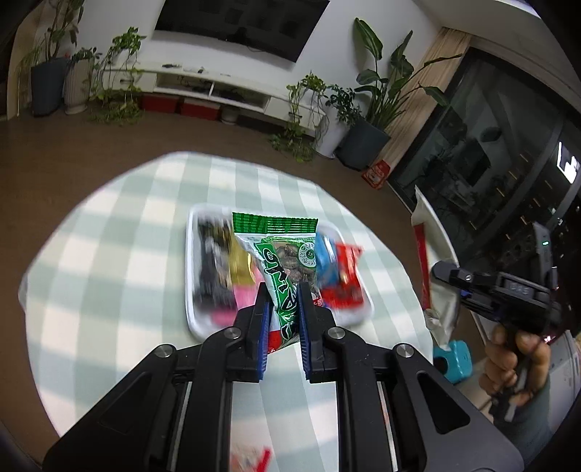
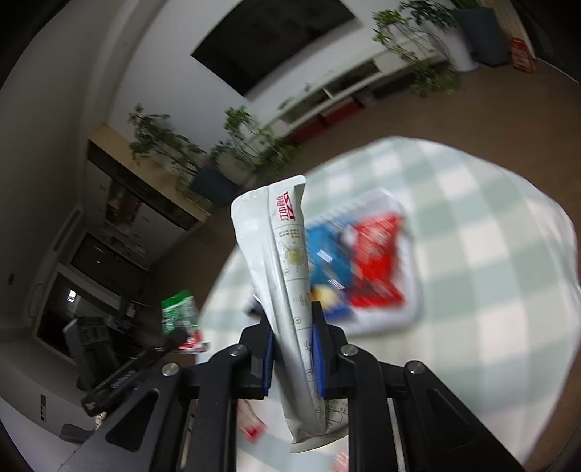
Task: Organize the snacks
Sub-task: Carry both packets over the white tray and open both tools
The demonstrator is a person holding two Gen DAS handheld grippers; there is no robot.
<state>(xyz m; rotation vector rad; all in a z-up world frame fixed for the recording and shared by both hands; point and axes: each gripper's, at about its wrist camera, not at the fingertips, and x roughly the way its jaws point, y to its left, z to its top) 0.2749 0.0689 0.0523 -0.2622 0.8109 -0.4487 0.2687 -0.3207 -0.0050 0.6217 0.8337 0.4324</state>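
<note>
The round surface (image 1: 109, 254) wears a pale green and white checked cloth and stands on a brown floor (image 1: 72, 141). Near its middle lies a white tray (image 1: 190, 290) holding several snack packs side by side: a black one (image 1: 212, 268) at the left, a yellow and pink one (image 1: 241, 279) next to it, then a blue one (image 1: 326, 261) and a red one (image 1: 348, 279) at the right, all blurred. The left claw (image 1: 283, 301) is clamped on a green snack bag (image 1: 287, 261) with a clear window, held above the tray. The right claw (image 2: 292, 323) grips a silvery white pouch (image 2: 283, 247) with red lettering, standing upright between its blue pads above the near edge of the surface; the tray lies beyond it. In the left wrist view the hand (image 1: 515, 366) holding the right claw shows at the right edge. Against the far white wall hangs a dark television (image 1: 243, 21) over a low white cabinet (image 1: 225, 90) with red boxes (image 1: 181, 105) under it. Potted plants (image 1: 370, 101) stand at both ends of the cabinet, and dark glass doors (image 1: 483, 163) close the right side of the room.
</note>
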